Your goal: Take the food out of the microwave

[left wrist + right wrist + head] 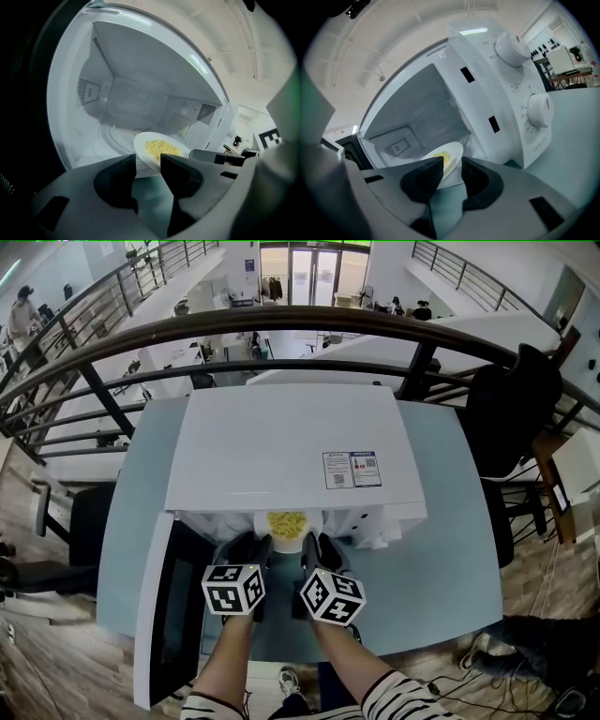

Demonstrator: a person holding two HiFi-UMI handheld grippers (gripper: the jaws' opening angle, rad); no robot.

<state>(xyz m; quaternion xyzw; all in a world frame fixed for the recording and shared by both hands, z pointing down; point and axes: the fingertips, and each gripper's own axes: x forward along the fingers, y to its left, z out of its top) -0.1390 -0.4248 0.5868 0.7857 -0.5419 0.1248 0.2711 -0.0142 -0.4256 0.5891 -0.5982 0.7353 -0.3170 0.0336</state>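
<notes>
While the door [173, 615] of the microwave [281, 446] stands wide open to the left, the step in hand is, as I judge it, the drawing out of the plate [287, 547] through the opening. The plate is at the very mouth of the oven, partly under the top edge of the housing and partly over the blue table [441, 521]. The left gripper [251, 545] is at its left side and the right gripper [317, 545] at its right side. In the left gripper view the rim of the plate [140, 151] passes between the two jaws of the left gripper [148, 161], which close on it from both faces. In the right gripper view the right gripper [452, 164] takes the rim [455, 151] in the same way, with a narrower gap. So both claws look clamped on the plate, not open and not fully together. The next move, in my opinion, calls for pulling both hands back at an equal pace and keeping the plate level, because a shallow rim held only at two edges can slip or tip. After that it needs a free place on the table in front. The plate is white, round and shallow, and it carries a small heap of yellow food [161, 147] in the middle, loose and crumbly in appearance; what food exactly I cannot tell.
</notes>
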